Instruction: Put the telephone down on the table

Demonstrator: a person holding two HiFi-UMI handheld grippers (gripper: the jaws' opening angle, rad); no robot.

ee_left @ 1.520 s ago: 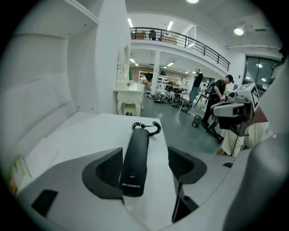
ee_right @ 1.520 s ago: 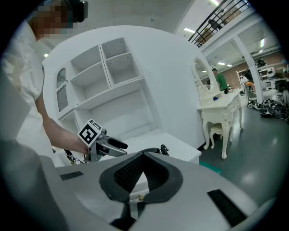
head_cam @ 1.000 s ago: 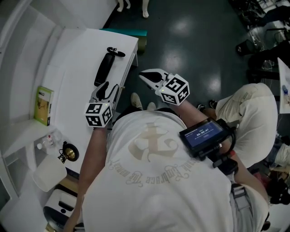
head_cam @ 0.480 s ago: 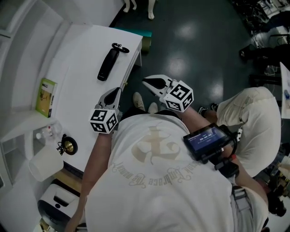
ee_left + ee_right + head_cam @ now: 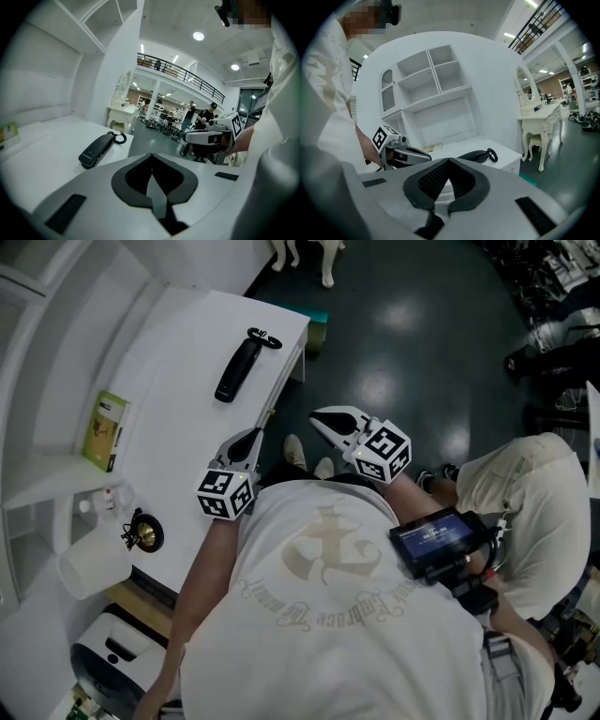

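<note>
Black telephone point(image 5: 238, 370) lies flat on the white table point(image 5: 169, 399), near its far end. Left claw point(image 5: 249, 437), clenched and empty, is well apart from the telephone. Right claw point(image 5: 323, 416), likewise clenched and empty, is farther off.

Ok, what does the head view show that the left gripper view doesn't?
Only the head view: a small brass object and a lit screen device by the person's right arm. Only the left gripper view: the left gripper with its jaws shut on nothing, and a railed balcony. Both: the telephone handset lying on the white table, and the right gripper.
</note>
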